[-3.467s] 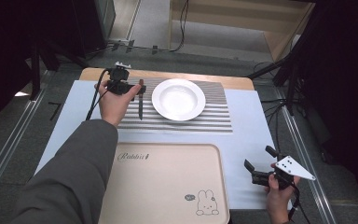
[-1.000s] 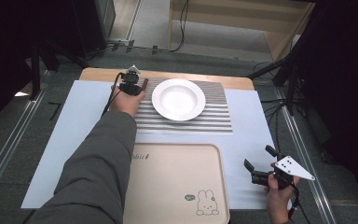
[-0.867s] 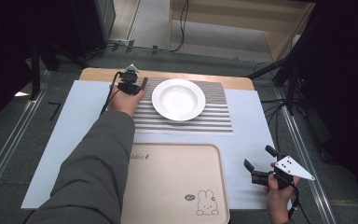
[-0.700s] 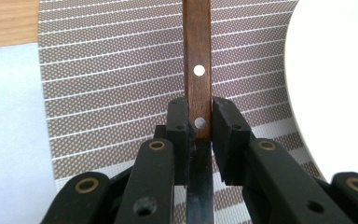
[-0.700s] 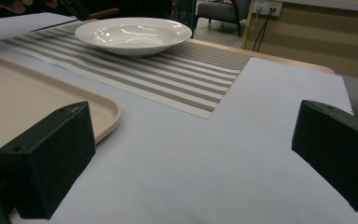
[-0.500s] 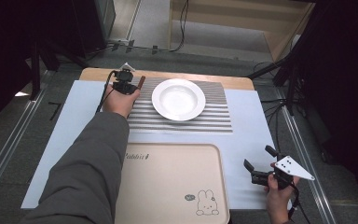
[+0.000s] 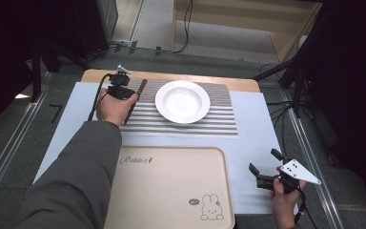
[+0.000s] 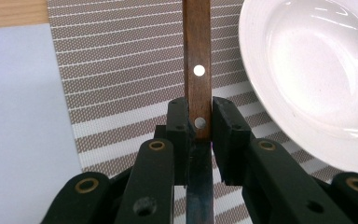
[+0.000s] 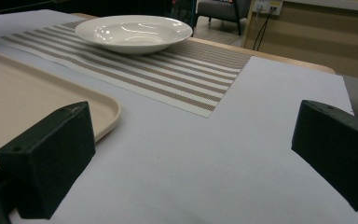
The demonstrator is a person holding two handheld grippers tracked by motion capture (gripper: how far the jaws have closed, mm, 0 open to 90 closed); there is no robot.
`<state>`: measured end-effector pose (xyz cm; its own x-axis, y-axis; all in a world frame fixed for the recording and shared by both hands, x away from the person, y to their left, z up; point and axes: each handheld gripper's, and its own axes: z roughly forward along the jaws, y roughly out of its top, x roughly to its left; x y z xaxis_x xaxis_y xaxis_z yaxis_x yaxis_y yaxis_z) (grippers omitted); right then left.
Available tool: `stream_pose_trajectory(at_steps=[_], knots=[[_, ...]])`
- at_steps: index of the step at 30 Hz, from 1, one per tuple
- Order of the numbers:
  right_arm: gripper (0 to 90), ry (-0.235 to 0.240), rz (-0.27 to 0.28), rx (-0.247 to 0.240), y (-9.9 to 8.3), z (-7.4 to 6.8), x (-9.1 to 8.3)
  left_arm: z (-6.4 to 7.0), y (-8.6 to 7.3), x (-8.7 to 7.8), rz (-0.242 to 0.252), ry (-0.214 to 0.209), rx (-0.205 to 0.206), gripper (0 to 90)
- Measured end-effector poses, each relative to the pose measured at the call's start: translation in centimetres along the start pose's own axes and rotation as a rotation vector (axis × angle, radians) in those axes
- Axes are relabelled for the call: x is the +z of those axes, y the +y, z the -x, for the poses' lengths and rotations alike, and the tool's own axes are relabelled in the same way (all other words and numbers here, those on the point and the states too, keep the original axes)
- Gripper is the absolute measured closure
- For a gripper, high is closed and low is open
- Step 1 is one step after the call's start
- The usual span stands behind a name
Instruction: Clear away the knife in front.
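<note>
My left gripper is shut on a wood-handled knife, pinching it where the handle meets the blade. In the high view that gripper holds the knife over the left part of the striped placemat. The knife points away from the person and sits just left of the white deep plate. The plate's rim lies close on the right of the handle. My right gripper stands open with nothing in it, low over the white table cover at the front right.
A beige tray with a rabbit print lies at the front middle, and its corner is left of the right gripper. The wooden table edge runs behind the placemat. The person's grey sleeve crosses the tray's left side.
The left hand with the knife drifted slightly toward the plate, then back to the left. The right gripper has stayed still and open.
</note>
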<state>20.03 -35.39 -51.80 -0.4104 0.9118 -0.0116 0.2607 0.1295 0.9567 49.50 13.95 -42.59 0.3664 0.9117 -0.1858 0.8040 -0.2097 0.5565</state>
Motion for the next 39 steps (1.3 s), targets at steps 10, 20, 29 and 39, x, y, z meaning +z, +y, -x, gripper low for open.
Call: stream_pose_trajectory(at_steps=[10, 20, 29, 39], knots=[[0.0, -0.002, -0.003, -0.004, 0.0, 0.0, 0.0, 0.3, -1.6, -2.1, 0.01, -0.014, 0.029, 77.4], [0.0, -0.001, -0.002, -0.003, 0.0, 0.0, 0.0, 0.9, -3.8, -3.5, 0.021, -0.049, 0.049, 77.4], [0.0, 0.002, 0.0, -0.002, 0.0, 0.0, 0.0, 1.8, -5.5, -4.3, 0.019, -0.074, 0.07, 77.4], [0.0, 0.002, 0.0, -0.003, 0.0, 0.0, 0.0, 2.7, -7.6, -5.6, 0.03, -0.095, 0.099, 77.4]])
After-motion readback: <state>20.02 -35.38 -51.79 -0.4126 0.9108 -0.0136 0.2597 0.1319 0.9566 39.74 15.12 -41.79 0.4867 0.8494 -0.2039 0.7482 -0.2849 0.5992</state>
